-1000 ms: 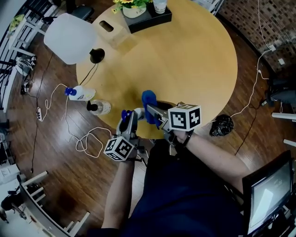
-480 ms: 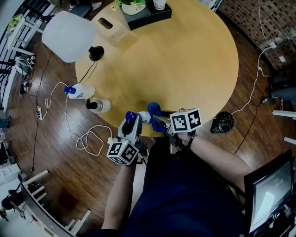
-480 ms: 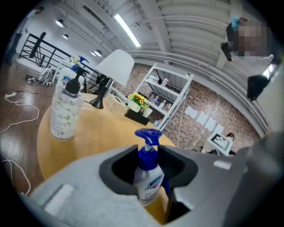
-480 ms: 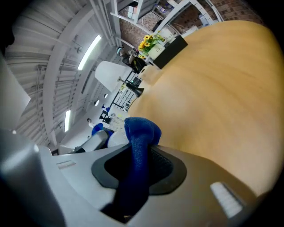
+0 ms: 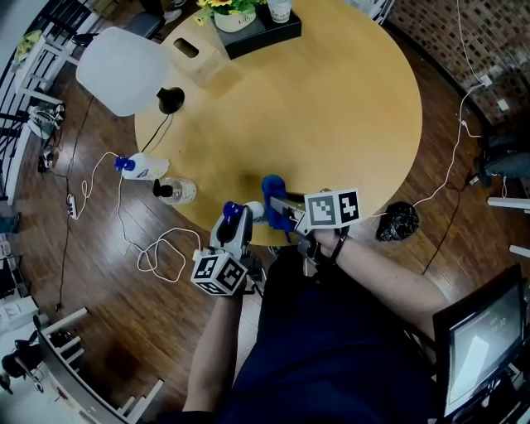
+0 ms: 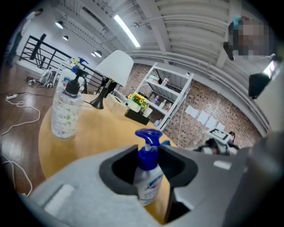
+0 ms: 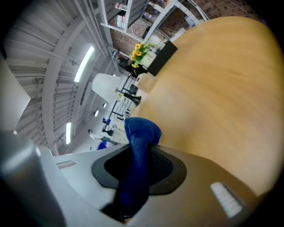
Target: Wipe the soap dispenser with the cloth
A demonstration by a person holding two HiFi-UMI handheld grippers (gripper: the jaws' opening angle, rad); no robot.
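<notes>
A dark plank floor (image 5: 91, 281) surrounds a large round light-wood counter (image 5: 331, 108), which fills the upper middle of the head view. At the counter's far left edge stands a lamp with a broad white shade (image 5: 122, 68) on a black base (image 5: 171, 100). At the far edge sits a black rectangular tray (image 5: 258, 31) holding a pot of yellow flowers (image 5: 225, 10).

The person's two forearms reach in from the near side. The left hand-held gripper (image 5: 236, 222), grey with a marker cube, is pinched on a white plastic soap dispenser with a blue pump head (image 6: 147, 179). Its dark pads press the bottle's neck and shoulder from both sides. The dispenser is upright, off the surface, at the counter's near edge.

The right hand-held gripper (image 5: 286, 209) is just to the right of it. Its jaws are clamped on a folded dark blue cloth (image 7: 140, 137) that bulges out past the tips. In the head view the cloth lies close against the dispenser's right side, but I cannot tell whether they actually touch.

On the counter's left edge a clear pump bottle with a black top (image 6: 66, 111) stands upright. A white spray bottle with a blue cap (image 5: 142, 166) is just beyond it. White cables (image 5: 157, 252) loop across the floor at the left.
</notes>
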